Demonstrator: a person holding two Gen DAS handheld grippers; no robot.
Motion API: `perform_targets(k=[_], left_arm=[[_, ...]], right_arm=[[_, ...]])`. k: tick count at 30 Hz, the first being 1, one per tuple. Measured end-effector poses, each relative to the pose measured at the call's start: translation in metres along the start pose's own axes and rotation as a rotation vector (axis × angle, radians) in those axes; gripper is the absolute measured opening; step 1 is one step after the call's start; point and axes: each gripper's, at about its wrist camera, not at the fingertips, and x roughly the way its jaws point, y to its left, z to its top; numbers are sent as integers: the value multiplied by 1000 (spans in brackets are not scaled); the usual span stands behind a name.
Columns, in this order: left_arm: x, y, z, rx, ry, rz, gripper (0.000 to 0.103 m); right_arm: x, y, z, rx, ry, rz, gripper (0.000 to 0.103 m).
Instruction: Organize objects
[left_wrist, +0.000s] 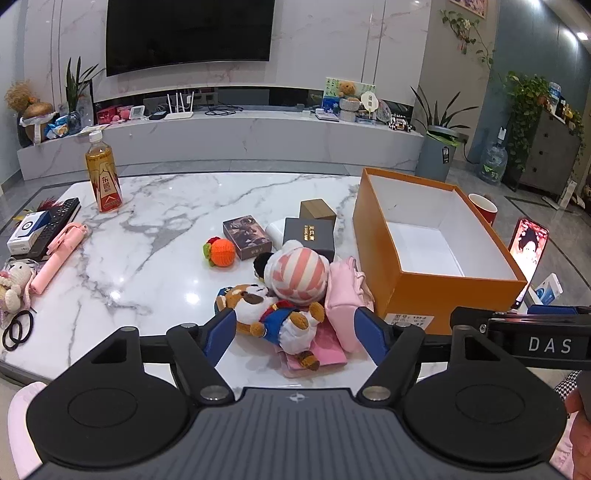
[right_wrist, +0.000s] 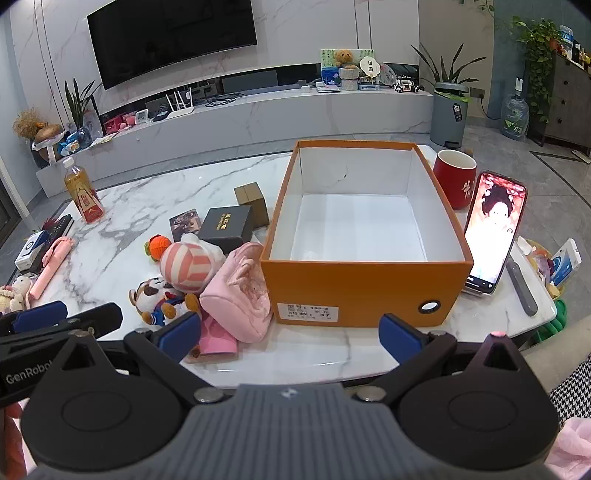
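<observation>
Above toy pile (left_wrist: 284, 291), L gripper (left_wrist: 295, 328) jaws wide.

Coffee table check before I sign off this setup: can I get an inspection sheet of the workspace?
Surface: white marble table, glossy.
Job's things: open orange cardboard box, nothing seen inside; plush toys, pink pouch, black gift box heaped beside it.
Clutter: tea bottle, red mug, lit phone, pink selfie stick.
Grippers: left gripper and right gripper open, holding nothing.
Cables: nothing seen on table.
Surroundings: wall television, houseplants.
</observation>
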Motion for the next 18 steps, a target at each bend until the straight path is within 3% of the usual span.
perform_targets(k=[18], left_arm=[[-2,-1,0,5,-12,-18,83]], right_arm=[[-2,0,-3,16,-8,-14,102]])
